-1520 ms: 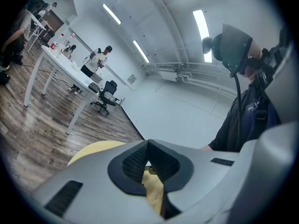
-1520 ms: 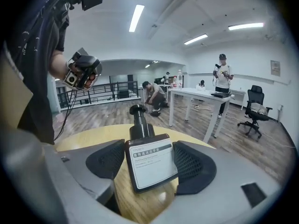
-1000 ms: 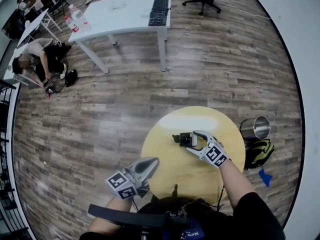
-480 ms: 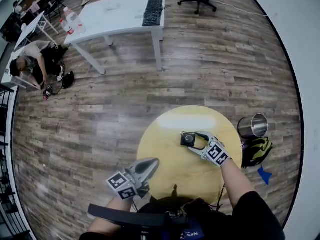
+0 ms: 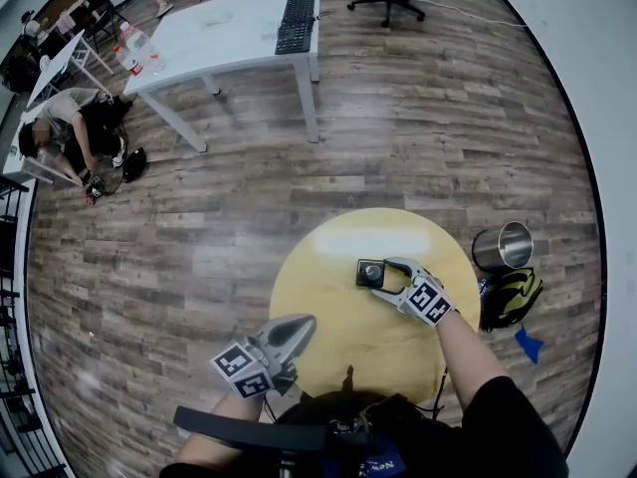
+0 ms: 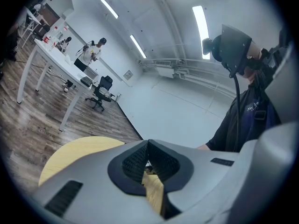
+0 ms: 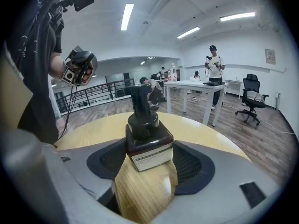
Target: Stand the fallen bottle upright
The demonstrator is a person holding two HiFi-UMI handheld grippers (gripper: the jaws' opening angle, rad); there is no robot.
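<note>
The dark bottle (image 5: 370,272) stands up straight on the round yellow table (image 5: 318,277), just toward 12 o'clock from its middle. The right claw (image 5: 384,275) squeezes its sides from 4 o'clock. The left claw (image 5: 304,323), at 8 o'clock, is closed and empty.

Bright, even light from ceiling strips (image 7: 127,17). White glare patch on the round table (image 5: 378,241) top. Shadows faint. Strong fisheye bending and black corners in every view. Bottle (image 7: 148,143) sharp; the grey foreground close to each lens soft.
</note>
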